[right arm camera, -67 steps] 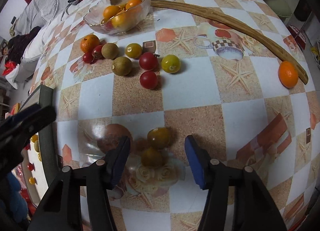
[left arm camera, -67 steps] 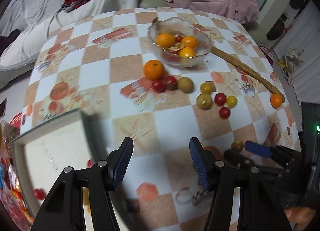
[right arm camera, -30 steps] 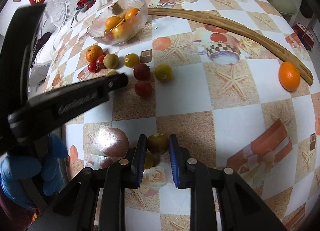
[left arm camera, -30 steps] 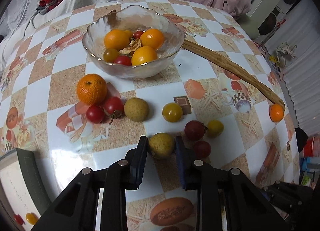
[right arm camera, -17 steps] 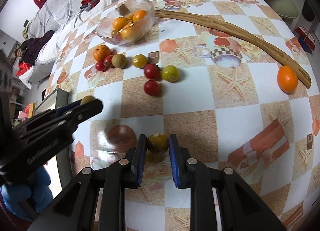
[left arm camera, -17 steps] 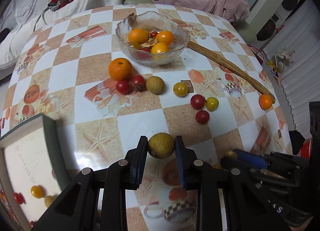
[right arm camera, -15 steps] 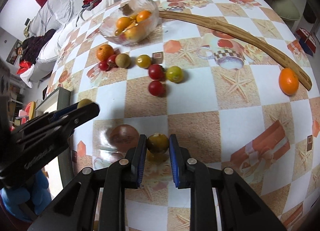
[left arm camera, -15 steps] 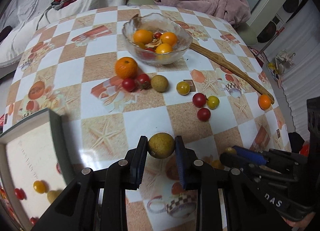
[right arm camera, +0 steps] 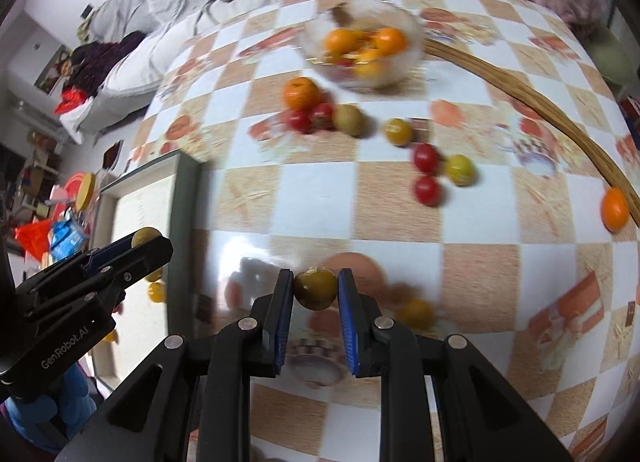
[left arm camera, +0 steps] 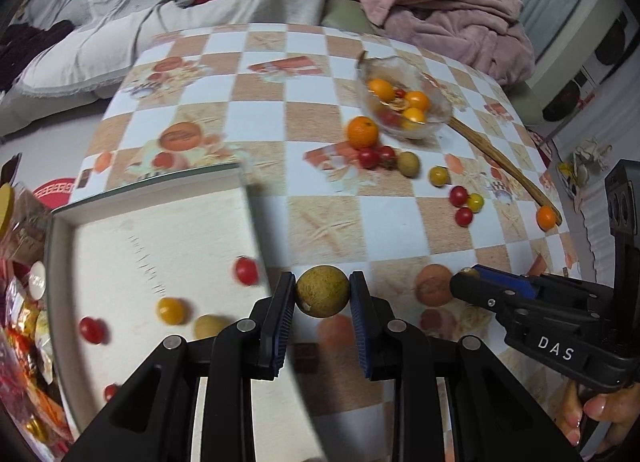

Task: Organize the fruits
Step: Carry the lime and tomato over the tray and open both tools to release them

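Observation:
My left gripper (left arm camera: pixel 322 294) is shut on a round yellow-brown fruit (left arm camera: pixel 322 291), held above the table just right of the white tray (left arm camera: pixel 160 238). Inside the tray lie several small red and yellow tomatoes (left arm camera: pixel 171 310). My right gripper (right arm camera: pixel 315 289) is shut on a dark olive tomato (right arm camera: pixel 315 288) above the table's near part. In the left wrist view the right gripper (left arm camera: pixel 466 282) reaches in from the right. In the right wrist view the left gripper (right arm camera: pixel 146 240) shows at the left over the tray (right arm camera: pixel 184 182). Another yellow tomato (right arm camera: pixel 416 314) lies on the table below.
A glass bowl (left arm camera: pixel 400 102) of oranges stands at the far right of the checked table (left arm camera: pixel 320 134). An orange (left arm camera: pixel 362 132), red tomatoes (left arm camera: pixel 376 156) and several other small fruits lie loose beside it. A curved wooden stick (left arm camera: pixel 504 162) and a small orange (left arm camera: pixel 546 217) lie at the right edge.
Both grippers have shut on their fruits and lifted them off the table. They have moved left toward the tray, which now fills more of the left wrist view.

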Available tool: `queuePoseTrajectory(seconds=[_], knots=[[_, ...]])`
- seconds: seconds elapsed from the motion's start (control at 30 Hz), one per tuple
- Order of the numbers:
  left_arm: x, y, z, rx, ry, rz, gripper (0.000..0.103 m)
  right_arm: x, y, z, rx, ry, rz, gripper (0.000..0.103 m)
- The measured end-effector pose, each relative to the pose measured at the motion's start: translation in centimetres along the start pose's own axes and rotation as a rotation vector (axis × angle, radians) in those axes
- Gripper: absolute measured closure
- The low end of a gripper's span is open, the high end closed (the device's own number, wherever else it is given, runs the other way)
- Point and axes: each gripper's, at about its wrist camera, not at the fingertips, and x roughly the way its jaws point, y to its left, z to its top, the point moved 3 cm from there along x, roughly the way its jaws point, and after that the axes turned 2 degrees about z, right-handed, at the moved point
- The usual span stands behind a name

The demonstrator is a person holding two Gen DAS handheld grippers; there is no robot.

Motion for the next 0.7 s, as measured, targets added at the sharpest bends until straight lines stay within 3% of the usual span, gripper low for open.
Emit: queuePoseTrajectory(seconds=[0.37, 0.7], knots=[[-1.2, 9.6, -1.4, -0.114, -0.015, 0.147, 0.074, 2.4, 8.2, 0.4, -0.130, 0.037, 0.060, 0.078], [0.8, 15.4, -0.6, -0.161, -0.006, 0.234, 0.074, 6.7, 14.6, 3.6, -0.188, 0.067, 0.103, 0.079]])
